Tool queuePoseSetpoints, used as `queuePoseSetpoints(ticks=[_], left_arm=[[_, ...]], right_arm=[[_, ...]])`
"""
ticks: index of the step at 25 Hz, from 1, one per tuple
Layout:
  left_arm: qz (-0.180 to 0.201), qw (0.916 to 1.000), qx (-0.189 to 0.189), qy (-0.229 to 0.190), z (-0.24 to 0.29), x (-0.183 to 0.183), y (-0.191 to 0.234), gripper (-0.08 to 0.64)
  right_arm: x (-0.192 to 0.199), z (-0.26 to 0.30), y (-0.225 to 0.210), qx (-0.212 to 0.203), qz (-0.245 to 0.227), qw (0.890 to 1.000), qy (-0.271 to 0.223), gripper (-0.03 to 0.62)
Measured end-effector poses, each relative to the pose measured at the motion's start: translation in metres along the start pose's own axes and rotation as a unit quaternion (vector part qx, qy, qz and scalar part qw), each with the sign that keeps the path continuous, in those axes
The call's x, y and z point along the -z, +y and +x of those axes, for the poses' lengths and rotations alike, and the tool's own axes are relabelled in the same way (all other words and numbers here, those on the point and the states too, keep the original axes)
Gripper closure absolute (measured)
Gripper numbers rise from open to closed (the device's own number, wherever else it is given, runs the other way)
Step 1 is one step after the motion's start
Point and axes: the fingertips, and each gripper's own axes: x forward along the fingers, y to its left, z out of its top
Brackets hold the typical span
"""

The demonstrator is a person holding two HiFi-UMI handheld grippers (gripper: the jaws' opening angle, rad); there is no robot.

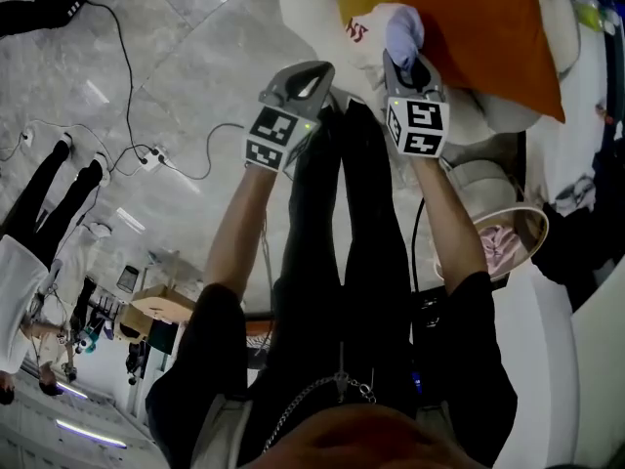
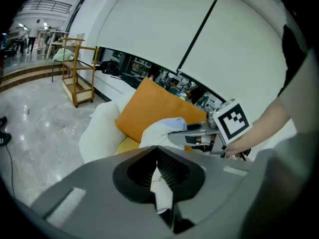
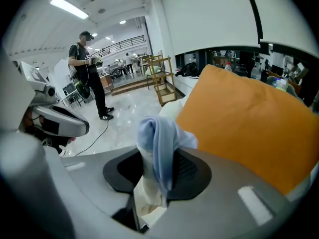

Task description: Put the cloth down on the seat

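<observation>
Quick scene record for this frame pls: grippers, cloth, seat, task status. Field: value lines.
left gripper: shut on cloth
right gripper: shut on cloth
cloth: white and pale blue, bunched, held by both grippers
seat: white armchair, ahead of the grippers
cushion: orange, on the seat
task status: cloth held in front of the cushion, apparently not yet laid down

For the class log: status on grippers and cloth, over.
Left gripper, right gripper: jaws shut on pale blue-and-white fabric cloth. Not yet released. Orange square cushion occupies white padded seat.
</observation>
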Motion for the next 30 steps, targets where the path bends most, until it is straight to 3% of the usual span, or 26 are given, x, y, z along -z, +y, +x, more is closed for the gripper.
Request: queuePoseSetpoints(ticks=[4,17,30], left_arm=[[0.028,0.9994,0.009,0.017,0.021,0.029,0.006,0.551],[0.007,0.9998,-0.007,0.016,0.046,0.082,0.041,0.551],[-0.024,0.9995,-0.019,-0.001,0.054,0.110,0.052,0.551]], right_arm=[[0.026,0.025,-0.010,-0.001,-0.008,1.000,0.008,0.471],[0.083,0.112,-0.026,-0.002,-0.020,0.999,0.034,0.466],[0.111,0.187,-0.039,-0.004,-0.029,0.998,0.059,0.460]])
